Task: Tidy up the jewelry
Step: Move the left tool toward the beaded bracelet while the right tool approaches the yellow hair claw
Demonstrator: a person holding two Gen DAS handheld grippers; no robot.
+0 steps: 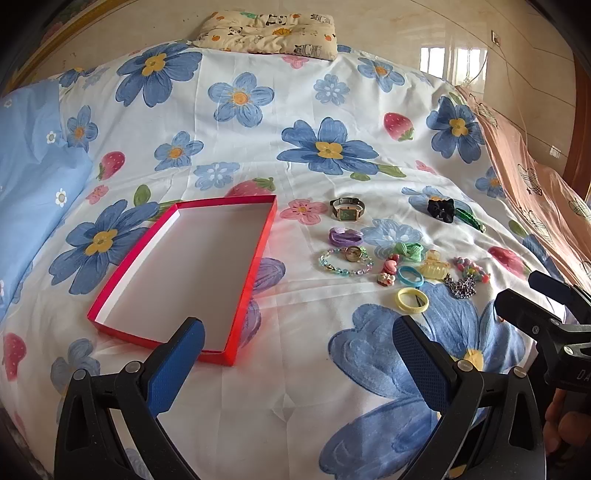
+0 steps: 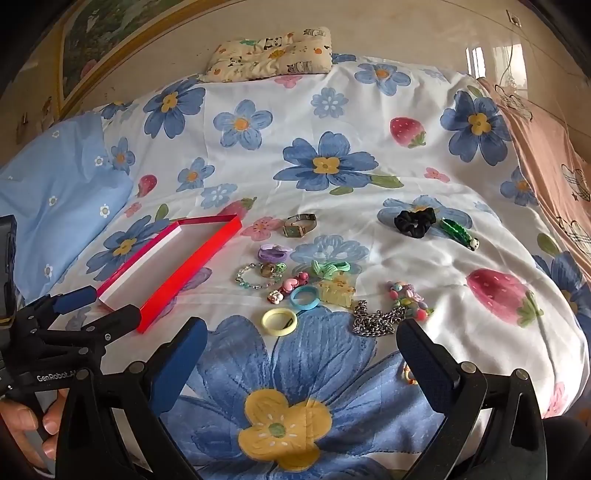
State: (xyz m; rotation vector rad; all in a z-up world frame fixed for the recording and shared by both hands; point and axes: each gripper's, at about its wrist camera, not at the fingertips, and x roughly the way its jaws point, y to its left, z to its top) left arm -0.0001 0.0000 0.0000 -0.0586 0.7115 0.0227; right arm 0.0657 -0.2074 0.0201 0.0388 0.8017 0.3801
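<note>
A shallow red box (image 1: 255,254) with a white inside lies empty on the floral bedsheet; it also shows in the right wrist view (image 2: 192,269). To its right lie several pieces: a green-faced watch (image 1: 347,210), a bead bracelet (image 1: 345,263), a yellow ring (image 1: 412,301), a blue ring (image 2: 304,297), a silver chain (image 2: 376,319), a black scrunchie (image 2: 414,220) and a green clip (image 2: 458,229). My left gripper (image 1: 297,336) is open and empty, near the box's front corner. My right gripper (image 2: 301,338) is open and empty, just short of the yellow ring (image 2: 279,322) and chain.
A panda-print pillow (image 1: 267,31) lies at the bed's far end. A light blue pillow (image 1: 33,177) sits on the left, a peach blanket (image 1: 532,184) along the right edge. A small yellow item (image 2: 408,374) lies by my right finger.
</note>
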